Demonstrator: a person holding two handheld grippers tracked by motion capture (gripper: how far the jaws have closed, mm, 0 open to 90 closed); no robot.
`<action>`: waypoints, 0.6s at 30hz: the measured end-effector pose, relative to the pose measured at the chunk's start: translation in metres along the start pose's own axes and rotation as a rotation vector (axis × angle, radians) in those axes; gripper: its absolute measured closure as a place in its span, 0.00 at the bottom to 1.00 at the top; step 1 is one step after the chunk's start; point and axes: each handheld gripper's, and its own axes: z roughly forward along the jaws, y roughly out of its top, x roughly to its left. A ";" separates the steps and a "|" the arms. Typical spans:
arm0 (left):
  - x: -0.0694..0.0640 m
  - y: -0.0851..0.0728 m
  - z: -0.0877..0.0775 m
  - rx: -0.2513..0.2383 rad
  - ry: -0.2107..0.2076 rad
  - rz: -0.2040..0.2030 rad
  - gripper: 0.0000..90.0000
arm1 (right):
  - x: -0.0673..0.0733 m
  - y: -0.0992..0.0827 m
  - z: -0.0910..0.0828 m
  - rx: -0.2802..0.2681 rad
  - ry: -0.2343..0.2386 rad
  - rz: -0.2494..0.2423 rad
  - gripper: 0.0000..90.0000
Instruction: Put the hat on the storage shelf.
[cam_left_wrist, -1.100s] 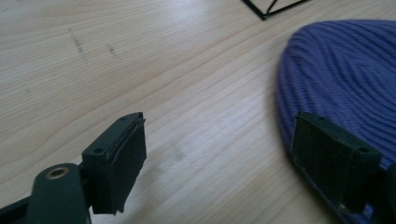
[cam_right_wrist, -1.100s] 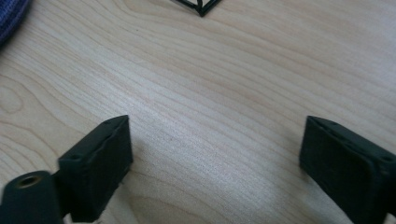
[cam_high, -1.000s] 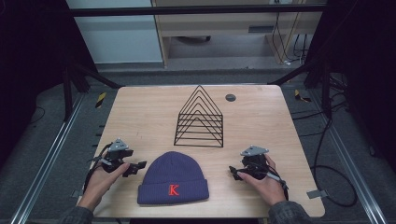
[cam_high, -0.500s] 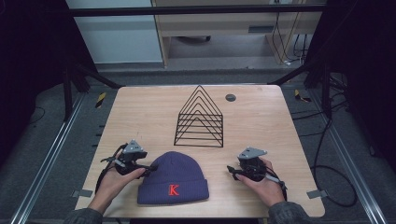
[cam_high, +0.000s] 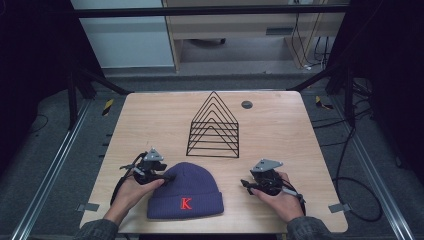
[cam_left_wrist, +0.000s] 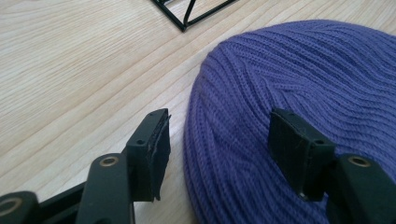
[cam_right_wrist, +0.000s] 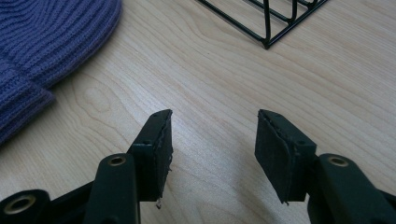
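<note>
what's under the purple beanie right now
The beanie lies flat on the wooden table, its edge between the open left tongs. Whatever might sit beneath the knit is covered, so it cannot be seen.

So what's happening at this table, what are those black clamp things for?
A person holds a two-jaw gripper in each hand. The left gripper is open, its jaws straddling the edge of a purple knitted beanie with a red K, not yet pinching it. The right gripper is open over bare wooden table. A black wire triangular rack stands behind.
</note>
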 end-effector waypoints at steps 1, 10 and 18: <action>0.001 0.000 0.002 0.007 0.007 -0.002 0.45 | 0.000 0.000 0.000 0.001 0.001 -0.004 0.51; -0.001 0.005 0.010 0.028 -0.032 -0.006 0.73 | 0.002 0.002 -0.001 -0.009 0.010 0.000 0.50; -0.009 0.010 0.002 0.016 0.016 0.034 0.87 | 0.003 0.002 -0.003 -0.020 0.013 -0.006 0.47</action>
